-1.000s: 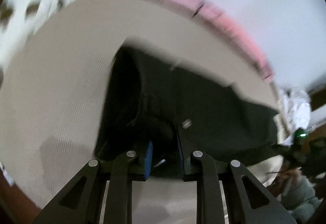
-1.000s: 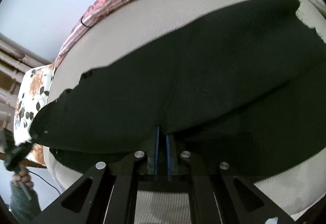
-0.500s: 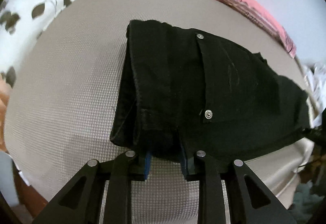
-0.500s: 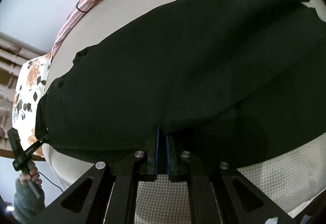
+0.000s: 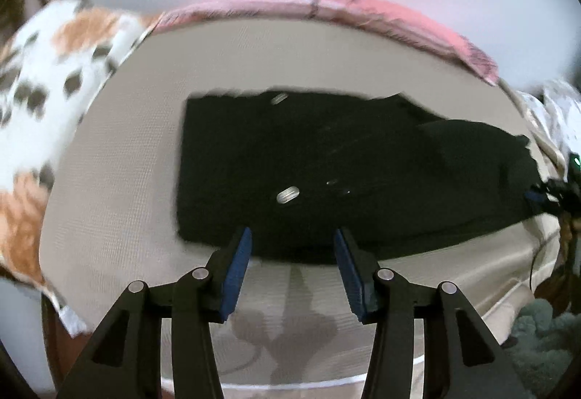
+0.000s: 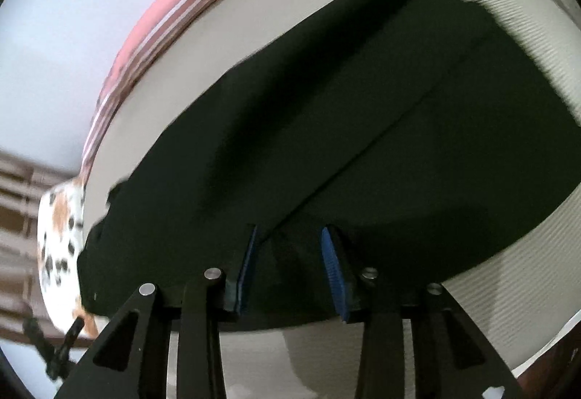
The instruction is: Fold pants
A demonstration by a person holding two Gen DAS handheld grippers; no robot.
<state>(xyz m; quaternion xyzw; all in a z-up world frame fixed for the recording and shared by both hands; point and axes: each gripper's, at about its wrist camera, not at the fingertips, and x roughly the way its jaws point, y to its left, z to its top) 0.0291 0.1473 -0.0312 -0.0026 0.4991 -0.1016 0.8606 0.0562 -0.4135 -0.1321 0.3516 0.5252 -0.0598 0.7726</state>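
You have let go on both sides. Half a second ago each gripper was pinched on the near edge of the black pants (image 5: 326, 174); now the left gripper (image 5: 292, 243) and the right gripper (image 6: 288, 246) both show their blue pads spread apart with nothing between them. The pants lie flat across the beige mattress (image 5: 109, 181), folded lengthwise, one leg laid over the other, so I judge that first fold set down and the crosswise fold next.

In the left view the pants fill the centre, the waistband with its two metal buttons (image 5: 287, 195) toward the left of the frame, legs running to the right edge. In the right view the cloth spans from lower left to upper right, a seam running diagonally through it.

Bare mattress is open along the bottom of both views and wide at the left of the left view. The pink striped bedding (image 5: 363, 12) borders the far edge at the top; a floral pillow (image 5: 43, 86) sits upper left.
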